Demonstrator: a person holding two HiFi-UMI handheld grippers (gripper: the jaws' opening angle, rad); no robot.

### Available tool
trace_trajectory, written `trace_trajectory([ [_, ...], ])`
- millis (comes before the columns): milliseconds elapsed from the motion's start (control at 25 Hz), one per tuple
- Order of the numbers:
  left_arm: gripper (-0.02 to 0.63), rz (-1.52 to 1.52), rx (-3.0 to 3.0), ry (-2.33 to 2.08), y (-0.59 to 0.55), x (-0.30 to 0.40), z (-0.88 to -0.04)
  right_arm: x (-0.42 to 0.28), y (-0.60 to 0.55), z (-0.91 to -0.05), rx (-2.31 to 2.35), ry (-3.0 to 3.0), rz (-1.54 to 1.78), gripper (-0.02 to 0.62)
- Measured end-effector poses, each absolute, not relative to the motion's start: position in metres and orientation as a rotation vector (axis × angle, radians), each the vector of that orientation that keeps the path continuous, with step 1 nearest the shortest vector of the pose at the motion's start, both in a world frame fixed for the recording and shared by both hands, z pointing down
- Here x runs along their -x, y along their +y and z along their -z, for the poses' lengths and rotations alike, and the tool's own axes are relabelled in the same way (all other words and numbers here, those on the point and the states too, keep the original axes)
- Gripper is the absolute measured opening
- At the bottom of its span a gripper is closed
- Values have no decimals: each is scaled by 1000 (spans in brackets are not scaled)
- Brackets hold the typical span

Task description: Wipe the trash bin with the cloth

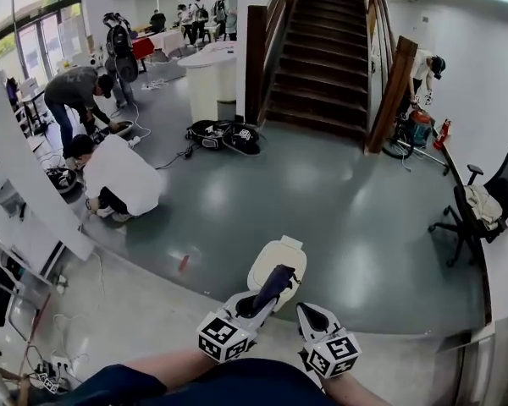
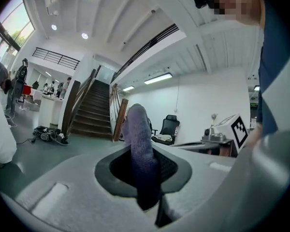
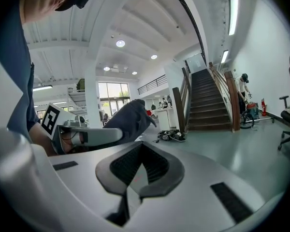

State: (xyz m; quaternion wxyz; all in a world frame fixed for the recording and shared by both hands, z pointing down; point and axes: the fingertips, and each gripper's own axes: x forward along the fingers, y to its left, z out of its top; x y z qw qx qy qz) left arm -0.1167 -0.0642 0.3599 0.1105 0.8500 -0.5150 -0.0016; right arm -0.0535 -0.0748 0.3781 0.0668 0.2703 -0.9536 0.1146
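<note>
A white lidded trash bin (image 1: pixel 281 256) stands on the grey floor just ahead of me. My left gripper (image 1: pixel 256 301) is shut on a dark purple cloth (image 1: pixel 273 283), which sticks up over the bin's near edge. In the left gripper view the cloth (image 2: pixel 139 146) rises upright from between the closed jaws of the left gripper (image 2: pixel 144 167). My right gripper (image 1: pixel 314 317) hangs beside it on the right, near the bin but apart from it. The right gripper (image 3: pixel 141 167) has its pads together with nothing in them, and the cloth (image 3: pixel 129 119) shows to its left.
Two people (image 1: pixel 117 176) crouch and bend at the left among cables and gear. Black equipment (image 1: pixel 224 135) lies on the floor by a white counter (image 1: pixel 207 79). A wooden staircase (image 1: pixel 322 49) rises ahead. An office chair (image 1: pixel 483 205) stands at the right. A small red object (image 1: pixel 184 262) lies left of the bin.
</note>
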Motion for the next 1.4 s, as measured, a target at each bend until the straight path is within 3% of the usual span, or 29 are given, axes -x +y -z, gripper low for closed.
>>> trace_trajectory([
  [1400,52,-15,-2586,-1474,-24,87,-360,56,-38,-390,-743,-2876,-343,5],
])
